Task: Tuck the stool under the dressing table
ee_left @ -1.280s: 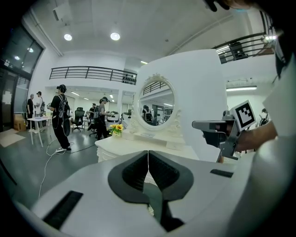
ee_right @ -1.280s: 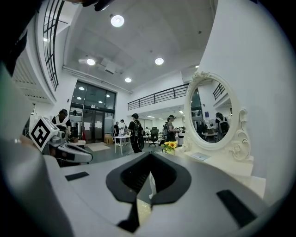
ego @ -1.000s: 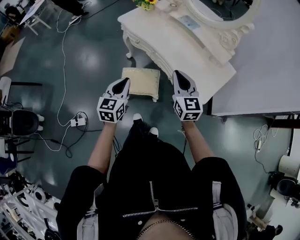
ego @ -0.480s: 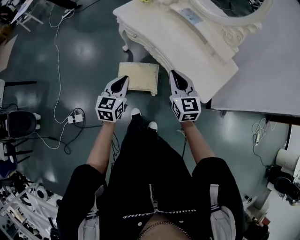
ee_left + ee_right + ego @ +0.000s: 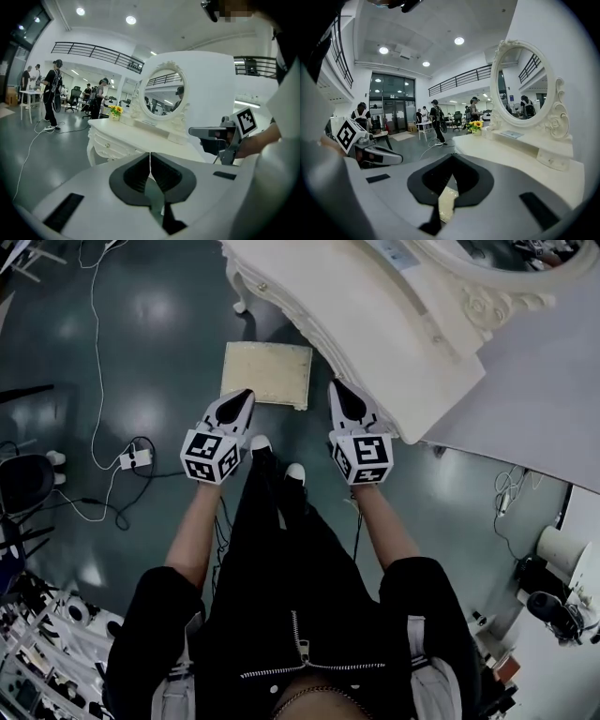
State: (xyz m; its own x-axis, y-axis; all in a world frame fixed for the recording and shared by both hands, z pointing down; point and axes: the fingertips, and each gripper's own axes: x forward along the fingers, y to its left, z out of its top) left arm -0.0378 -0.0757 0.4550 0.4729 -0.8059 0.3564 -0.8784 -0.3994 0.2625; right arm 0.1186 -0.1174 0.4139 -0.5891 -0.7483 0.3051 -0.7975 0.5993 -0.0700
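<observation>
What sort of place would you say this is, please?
Probably a big open lab or studio, not a home: a mezzanine railing, people standing about behind, and a power strip on the bare floor near the dressing table.

Glossy dark-green floor (image 5: 169, 352) under cream stool (image 5: 267, 373), white dressing table (image 5: 375, 324), trailing cable (image 5: 98, 381), power strip (image 5: 131, 459)

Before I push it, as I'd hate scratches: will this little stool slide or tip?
The stool looks squat and broad-topped, so it probably won't tip. The floor looks glossy, so its legs should likely slide. Its padded top may give slightly.
</observation>
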